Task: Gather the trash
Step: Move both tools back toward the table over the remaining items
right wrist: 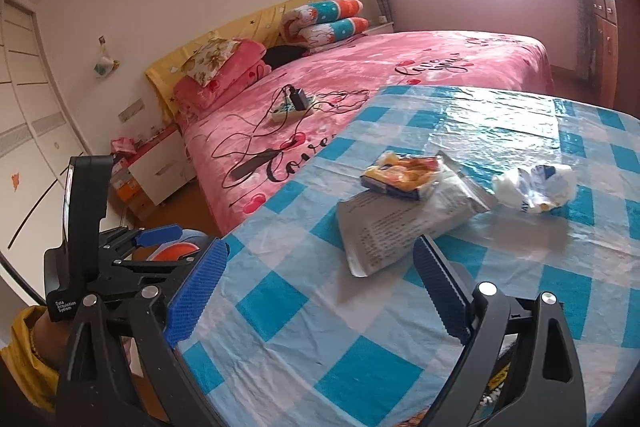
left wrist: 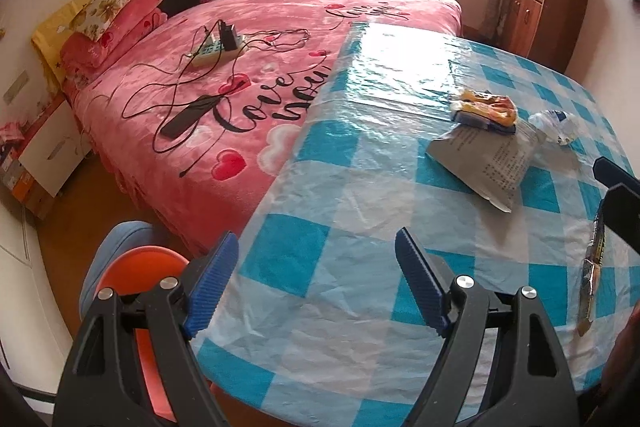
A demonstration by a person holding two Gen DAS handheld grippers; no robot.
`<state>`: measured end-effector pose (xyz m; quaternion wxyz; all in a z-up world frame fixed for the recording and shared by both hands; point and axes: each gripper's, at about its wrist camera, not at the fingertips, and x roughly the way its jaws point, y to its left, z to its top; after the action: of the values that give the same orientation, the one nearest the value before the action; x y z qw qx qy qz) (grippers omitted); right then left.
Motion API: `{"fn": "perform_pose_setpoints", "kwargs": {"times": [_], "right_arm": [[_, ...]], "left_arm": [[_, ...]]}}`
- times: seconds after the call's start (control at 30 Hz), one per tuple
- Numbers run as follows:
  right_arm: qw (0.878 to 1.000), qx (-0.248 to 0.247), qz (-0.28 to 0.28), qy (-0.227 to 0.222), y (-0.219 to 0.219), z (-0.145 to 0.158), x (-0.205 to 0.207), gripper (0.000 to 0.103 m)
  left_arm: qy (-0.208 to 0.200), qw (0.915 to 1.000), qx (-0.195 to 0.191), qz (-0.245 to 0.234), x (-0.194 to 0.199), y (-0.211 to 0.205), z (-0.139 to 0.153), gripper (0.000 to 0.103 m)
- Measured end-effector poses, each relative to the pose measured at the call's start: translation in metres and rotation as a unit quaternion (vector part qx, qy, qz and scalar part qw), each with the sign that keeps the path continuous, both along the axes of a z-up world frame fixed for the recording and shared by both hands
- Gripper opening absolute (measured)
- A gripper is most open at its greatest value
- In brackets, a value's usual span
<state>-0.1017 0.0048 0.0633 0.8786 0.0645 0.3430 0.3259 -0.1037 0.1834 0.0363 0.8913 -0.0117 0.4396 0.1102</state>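
Trash sits in a cluster on my checkered table [right wrist: 320, 327]: a grey printed pouch [right wrist: 400, 223], an orange snack wrapper [right wrist: 400, 175] lying on it, and a crumpled white bag [right wrist: 536, 187] just beside. My left gripper [left wrist: 316, 283] and right gripper [right wrist: 320, 287] both stand spread wide with nothing between them.

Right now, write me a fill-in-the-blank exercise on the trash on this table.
1. The orange snack wrapper lies on top of the ____ packet.
2. The crumpled white bag lies on the ____ tablecloth.
3. The jaws of the left gripper stand ____.

Missing words: grey; checked; open
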Motion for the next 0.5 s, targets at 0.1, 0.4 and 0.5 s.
{"fn": "perform_pose_setpoints", "kwargs": {"times": [0.1,0.4,0.5], "right_arm": [[1.000,0.004,-0.008,0.003,-0.008,-0.001,0.003,0.093],[0.998,0.020,-0.055,0.022,-0.049,-0.007,0.021,0.093],[0.996,0.028,-0.080,0.033,-0.068,-0.009,0.030,0.093]], "left_arm": [[0.003,1.0000,0.004,-0.005,0.002,-0.007,0.000,0.081],[0.003,0.9994,0.002,-0.034,0.011,-0.031,0.002,0.081],[-0.001,0.9984,-0.014,-0.055,0.016,-0.040,0.005,0.081]]}}
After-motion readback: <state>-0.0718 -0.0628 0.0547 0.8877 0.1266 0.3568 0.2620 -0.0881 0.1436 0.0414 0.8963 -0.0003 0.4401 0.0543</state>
